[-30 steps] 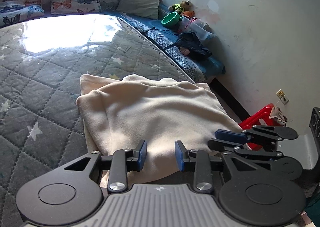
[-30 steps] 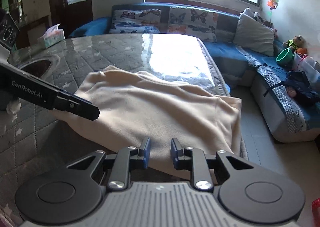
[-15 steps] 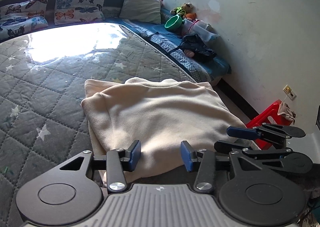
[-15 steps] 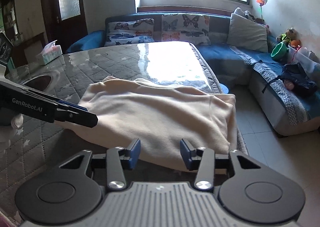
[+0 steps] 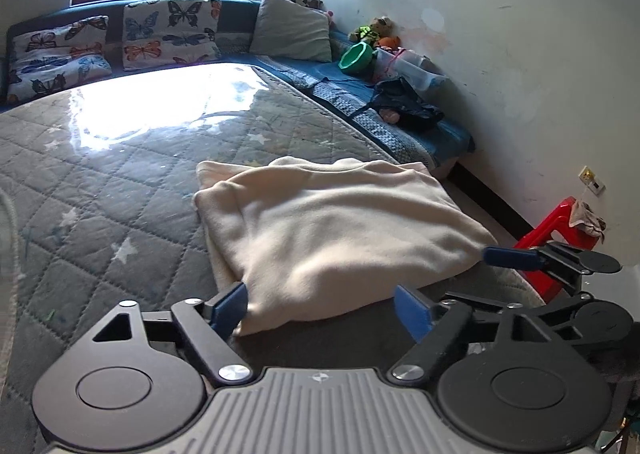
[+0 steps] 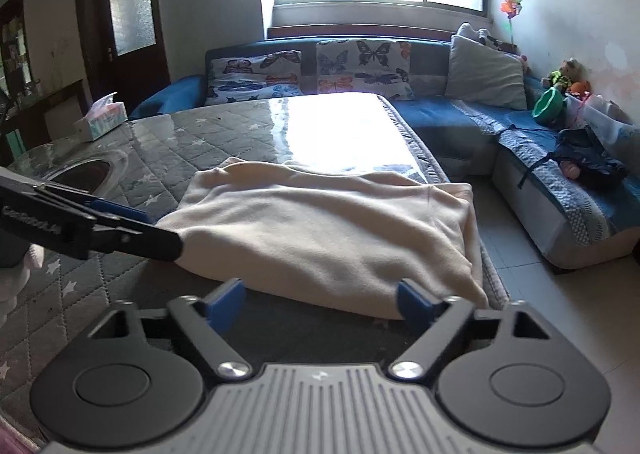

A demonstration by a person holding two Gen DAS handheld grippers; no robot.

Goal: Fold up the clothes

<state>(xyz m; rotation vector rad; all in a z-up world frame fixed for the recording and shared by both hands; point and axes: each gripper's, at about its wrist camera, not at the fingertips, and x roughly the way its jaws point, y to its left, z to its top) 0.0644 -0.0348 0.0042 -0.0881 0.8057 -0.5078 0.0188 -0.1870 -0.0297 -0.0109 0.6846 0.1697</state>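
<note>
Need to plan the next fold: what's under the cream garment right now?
The cream garment lies on the grey quilted star-print cover, with a second cream layer showing at its left edge. Anything else beneath is hidden by the fabric.

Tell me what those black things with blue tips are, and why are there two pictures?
They are two grabbing tools. A person holds one in each hand, and each tool has its own camera looking out along its two fingers, so you get two pictures of one moment.

In the left tool's picture, the left gripper is open, and the right tool pokes in from the side. In the other picture, the right gripper is open too.

A folded cream cloth lies on a grey quilt with stars. Both tools sit at its near edge, their blue tips wide apart. Neither is holding anything.
</note>
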